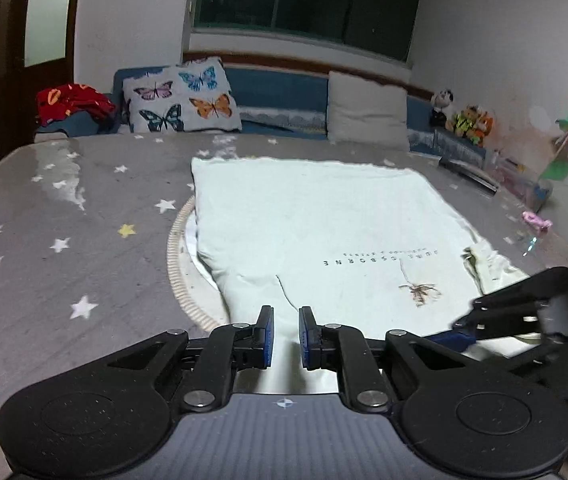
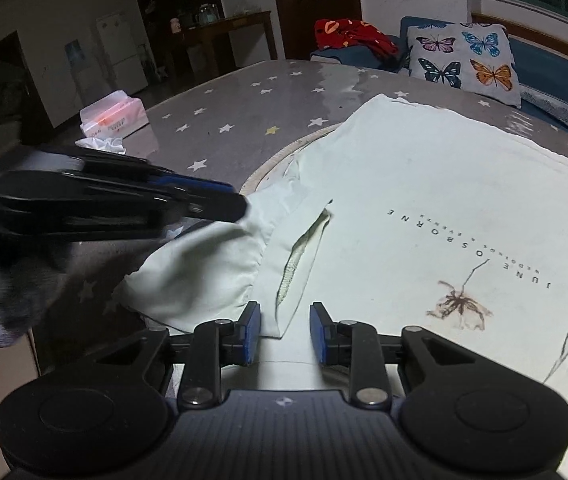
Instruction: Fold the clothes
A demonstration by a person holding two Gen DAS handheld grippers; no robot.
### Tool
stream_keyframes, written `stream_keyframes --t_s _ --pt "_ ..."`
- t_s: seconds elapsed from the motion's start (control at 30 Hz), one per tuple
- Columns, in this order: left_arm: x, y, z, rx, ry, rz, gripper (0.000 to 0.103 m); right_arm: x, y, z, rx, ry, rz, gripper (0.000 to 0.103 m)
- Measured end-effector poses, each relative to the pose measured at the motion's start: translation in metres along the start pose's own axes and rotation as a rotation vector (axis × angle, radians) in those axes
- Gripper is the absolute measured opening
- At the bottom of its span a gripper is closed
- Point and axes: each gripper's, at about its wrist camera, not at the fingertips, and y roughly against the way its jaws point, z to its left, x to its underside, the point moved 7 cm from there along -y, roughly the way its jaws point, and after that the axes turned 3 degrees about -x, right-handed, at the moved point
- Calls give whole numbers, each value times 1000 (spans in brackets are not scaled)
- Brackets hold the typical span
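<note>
A pale mint T-shirt (image 1: 324,220) (image 2: 444,180) with dark lettering and a flower print lies flat on the grey star-patterned table (image 1: 64,260). My left gripper (image 1: 284,336) is at the shirt's near edge with its blue pads narrowly apart and cloth running up between them. In the right wrist view it (image 2: 242,208) is blurred, with its tip in the raised sleeve (image 2: 204,272). My right gripper (image 2: 285,334) is at the near edge beside a ribbed, folded-over strip (image 2: 300,256), and cloth fills the gap between its pads. From the left wrist view it (image 1: 460,334) shows at the right.
A round ribbed mat (image 1: 174,264) lies under the shirt. A tissue pack (image 2: 114,118) sits at the table's far left. Behind the table are a bench with a butterfly pillow (image 1: 182,98), red clothes (image 1: 72,102) and plush toys (image 1: 468,120). A pink item (image 1: 538,220) lies at the right edge.
</note>
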Motion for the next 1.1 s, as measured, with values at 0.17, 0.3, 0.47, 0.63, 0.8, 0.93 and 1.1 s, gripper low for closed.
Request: stream_keyframes --t_s 0.17,0.3,0.47,0.63,0.8,0.93,1.1 --pt "8 -23 -4 -6 -39 50 14 2 23 -15 31 -36 -40 26" --pt "8 -21 -8 -17 -67 48 14 16 51 -40 103 -79 -56 26" --pt "11 -7 -15 -7 -117 35 14 38 85 -70 208 -134 -58 27" --pt "22 9 -26 4 -171 37 14 68 102 -89 261 -183 -22 27" --pt "35 31 -34 22 -240 38 15 90 107 -82 256 -175 1 27" --pt "46 50 -38 32 -307 36 26 95 124 -73 266 -124 3 28" --pt "60 62 -44 37 -406 38 31 102 133 -66 279 -42 29 38"
